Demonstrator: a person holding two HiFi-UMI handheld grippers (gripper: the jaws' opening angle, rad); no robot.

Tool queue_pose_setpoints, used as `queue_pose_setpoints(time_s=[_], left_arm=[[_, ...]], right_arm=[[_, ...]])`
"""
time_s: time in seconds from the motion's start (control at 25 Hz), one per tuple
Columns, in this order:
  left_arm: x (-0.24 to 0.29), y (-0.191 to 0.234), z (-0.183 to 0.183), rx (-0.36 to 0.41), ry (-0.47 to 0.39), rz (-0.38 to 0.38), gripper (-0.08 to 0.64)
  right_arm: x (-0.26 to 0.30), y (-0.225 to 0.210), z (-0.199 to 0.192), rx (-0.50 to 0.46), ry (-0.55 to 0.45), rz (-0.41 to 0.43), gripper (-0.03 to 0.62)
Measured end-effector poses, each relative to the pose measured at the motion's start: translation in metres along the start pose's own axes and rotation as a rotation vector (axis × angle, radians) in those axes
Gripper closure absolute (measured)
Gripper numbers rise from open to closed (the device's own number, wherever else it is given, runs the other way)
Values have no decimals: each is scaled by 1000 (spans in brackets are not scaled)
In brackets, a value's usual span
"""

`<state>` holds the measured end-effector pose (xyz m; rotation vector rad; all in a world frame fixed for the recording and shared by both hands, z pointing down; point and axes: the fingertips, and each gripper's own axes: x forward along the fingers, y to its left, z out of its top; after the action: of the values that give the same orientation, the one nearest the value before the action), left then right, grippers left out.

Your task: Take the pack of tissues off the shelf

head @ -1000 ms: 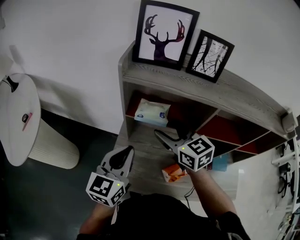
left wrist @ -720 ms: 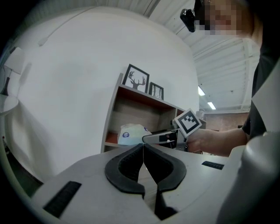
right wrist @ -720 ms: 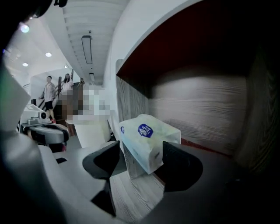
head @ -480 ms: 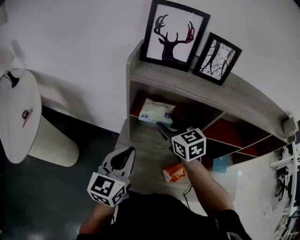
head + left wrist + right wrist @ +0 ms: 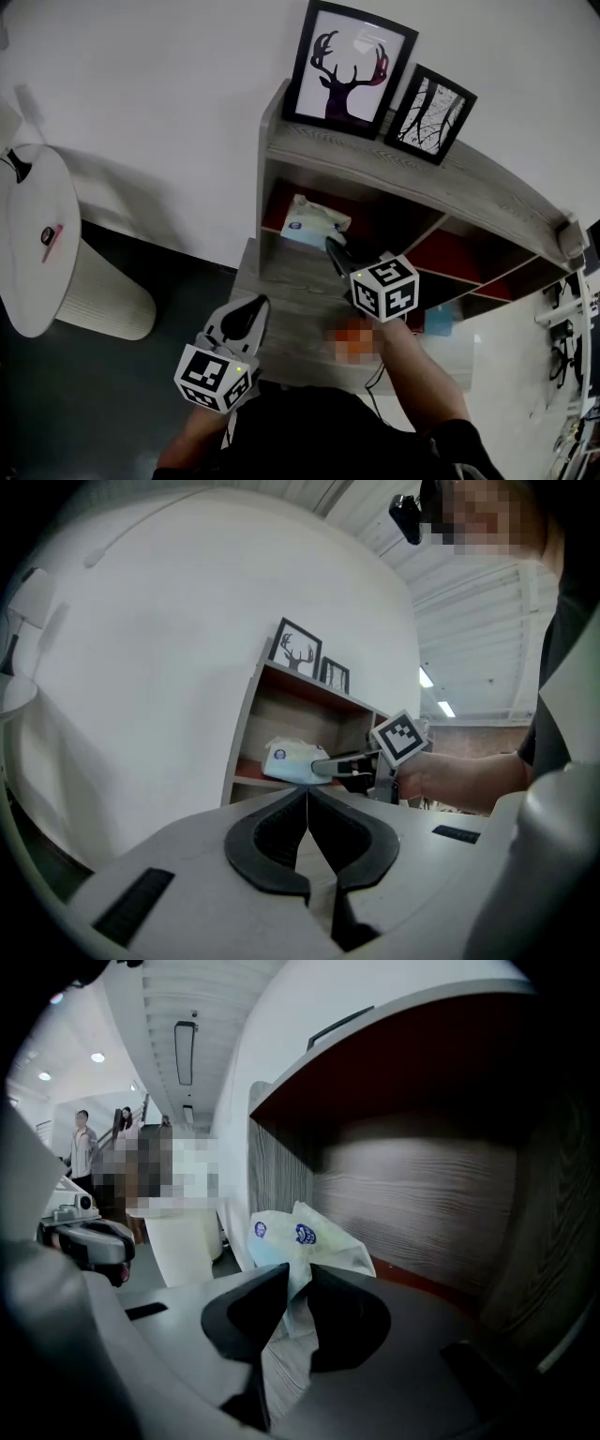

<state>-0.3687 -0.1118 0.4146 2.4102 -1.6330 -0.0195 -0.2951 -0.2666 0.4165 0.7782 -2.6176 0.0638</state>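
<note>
The pack of tissues [image 5: 314, 222], white and pale blue with blue logos, lies in the left, red-lined compartment of the grey wooden shelf [image 5: 375, 169]. My right gripper [image 5: 334, 247] reaches into that compartment. Its jaws are closing, and the soft wrapper of the pack of tissues [image 5: 305, 1241] is pinched between the tips of my right gripper [image 5: 298, 1274]. The left gripper view shows the same from the side, the right gripper [image 5: 323, 766] at the end of the pack of tissues [image 5: 292, 759]. My left gripper [image 5: 251, 307] hangs lower left of the shelf, shut and empty, as the left gripper [image 5: 307, 794] shows.
Two framed pictures, a deer [image 5: 349, 66] and trees [image 5: 431, 101], lean on the shelf's top. A round white table [image 5: 33, 234] and a ribbed white bin [image 5: 103, 286] stand at the left. A blue item [image 5: 439, 323] sits low on the right.
My right gripper has moved forward into the left compartment, and its jaws have gone from wide apart to pinching the pack's wrapper. The left gripper has stayed put.
</note>
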Motion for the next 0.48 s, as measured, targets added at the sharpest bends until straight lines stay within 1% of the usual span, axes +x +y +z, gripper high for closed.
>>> queue_pose_setpoints(time_s=[0.24,0.48], left_arm=[[-1,-1,1,13,5,-28,545],[8,-24,3,32,11,-52,545]], right_arm=[[-31,9,14,20,-71,-10,535],[-78,10,17,37,-137,-2,535]])
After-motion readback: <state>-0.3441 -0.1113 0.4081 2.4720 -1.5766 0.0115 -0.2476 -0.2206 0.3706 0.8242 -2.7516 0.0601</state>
